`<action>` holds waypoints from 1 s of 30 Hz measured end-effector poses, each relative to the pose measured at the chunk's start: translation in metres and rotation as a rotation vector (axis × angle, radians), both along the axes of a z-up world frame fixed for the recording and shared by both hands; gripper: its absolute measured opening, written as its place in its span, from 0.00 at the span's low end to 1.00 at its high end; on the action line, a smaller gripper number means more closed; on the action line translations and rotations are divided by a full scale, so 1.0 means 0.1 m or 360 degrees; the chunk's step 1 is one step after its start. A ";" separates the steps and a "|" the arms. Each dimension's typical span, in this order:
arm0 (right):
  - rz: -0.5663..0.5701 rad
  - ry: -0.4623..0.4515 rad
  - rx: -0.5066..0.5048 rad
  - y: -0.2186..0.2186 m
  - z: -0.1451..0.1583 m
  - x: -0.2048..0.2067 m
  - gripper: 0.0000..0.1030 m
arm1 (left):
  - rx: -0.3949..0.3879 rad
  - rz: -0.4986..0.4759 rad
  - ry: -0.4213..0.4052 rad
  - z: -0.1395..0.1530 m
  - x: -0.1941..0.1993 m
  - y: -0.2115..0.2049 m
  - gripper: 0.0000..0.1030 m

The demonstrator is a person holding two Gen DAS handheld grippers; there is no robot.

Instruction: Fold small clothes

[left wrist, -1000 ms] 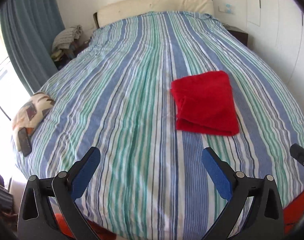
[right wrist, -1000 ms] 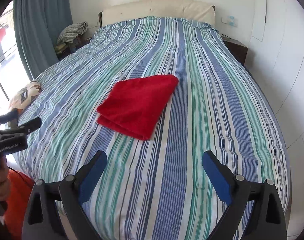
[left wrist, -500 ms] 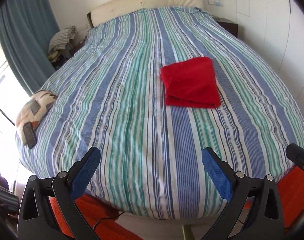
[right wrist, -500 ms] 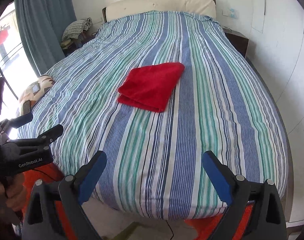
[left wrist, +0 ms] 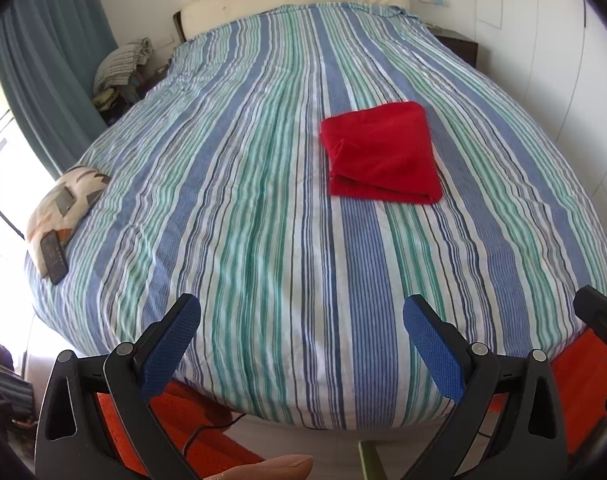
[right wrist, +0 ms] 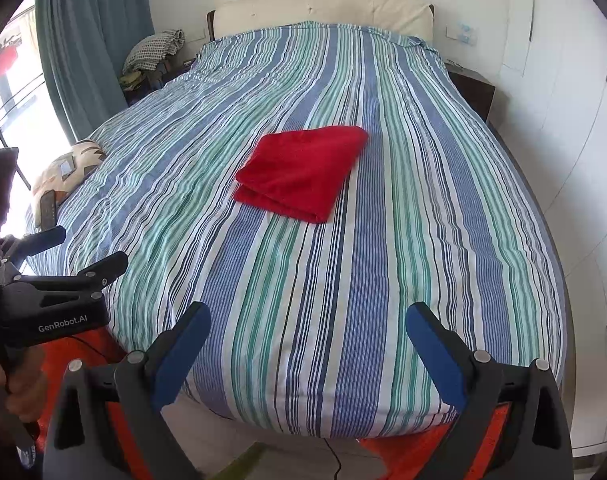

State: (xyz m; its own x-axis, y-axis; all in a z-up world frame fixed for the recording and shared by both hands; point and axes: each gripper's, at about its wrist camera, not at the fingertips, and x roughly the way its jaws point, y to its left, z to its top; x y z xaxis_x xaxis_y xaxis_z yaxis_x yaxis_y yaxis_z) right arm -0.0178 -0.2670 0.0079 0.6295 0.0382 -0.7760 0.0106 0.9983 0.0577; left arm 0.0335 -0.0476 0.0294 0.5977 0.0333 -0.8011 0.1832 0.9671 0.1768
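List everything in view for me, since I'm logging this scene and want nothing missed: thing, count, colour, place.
folded cloth: 1, red, mid-bed, lying flat, untouched
bedspread: 1, blue, green and white stripes, covering the bed
headboard: 1, cream, at the far wall
cushion: 1, cream with a pattern, at the bed's left edge
phone: 1, dark, lying on the cushion's near end
curtain: 1, teal, by the window on the left
clothes pile: 1, checked fabric on top, beside the bed head
nightstand: 1, dark, right of the bed head
left gripper: 1, black with blue pads, open, over the bed's foot
right gripper: 1, same colours, open, over the bed's foot
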 end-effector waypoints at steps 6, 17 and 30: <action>0.0002 -0.0013 -0.0022 0.01 0.04 0.01 0.94 | -0.0004 -0.0007 0.0019 -0.02 0.01 0.00 1.00; -0.0003 0.0005 -0.0030 -0.01 0.01 0.04 0.94 | -0.0014 0.0000 0.0025 0.00 0.01 0.02 1.00; 0.0019 -0.0037 0.0017 0.04 0.10 0.08 0.99 | -0.0030 0.0007 -0.0005 0.08 0.01 0.09 1.00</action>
